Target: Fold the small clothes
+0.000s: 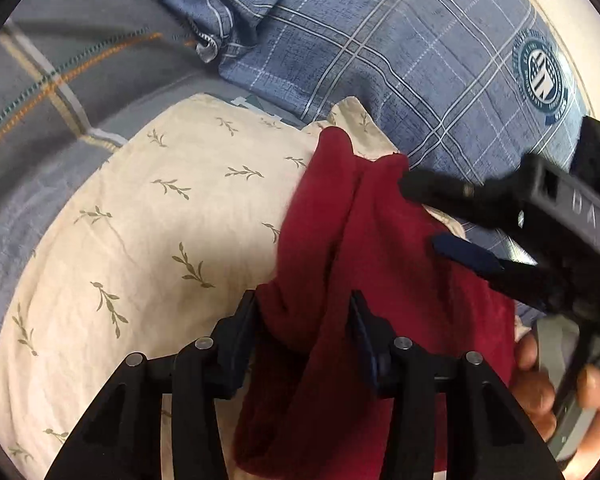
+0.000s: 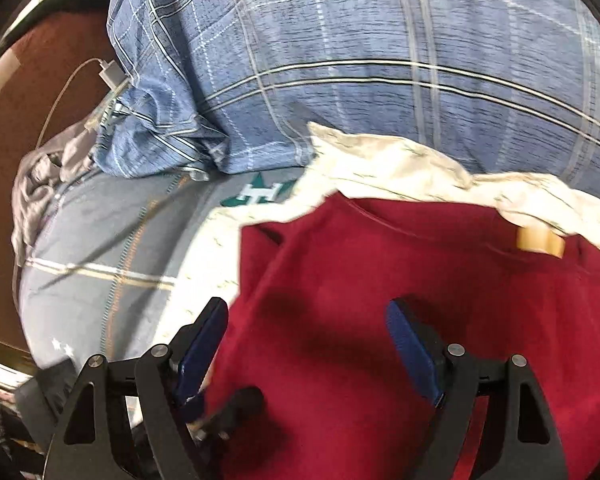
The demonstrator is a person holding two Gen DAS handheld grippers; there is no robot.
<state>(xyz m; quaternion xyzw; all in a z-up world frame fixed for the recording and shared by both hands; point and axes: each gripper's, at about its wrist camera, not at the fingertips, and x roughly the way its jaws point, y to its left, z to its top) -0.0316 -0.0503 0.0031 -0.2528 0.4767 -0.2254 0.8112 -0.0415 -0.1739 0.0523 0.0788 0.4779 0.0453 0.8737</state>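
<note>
Left gripper (image 1: 304, 312) pinches a raised fold of the red garment (image 1: 340, 220); right gripper (image 2: 308, 344) gapes empty. Only the right wrist view shows a white charger (image 2: 110, 74).

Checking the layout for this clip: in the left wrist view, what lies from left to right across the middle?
Grey-blue bedsheet → cream leaf-print cloth → red garment → right gripper.
</note>
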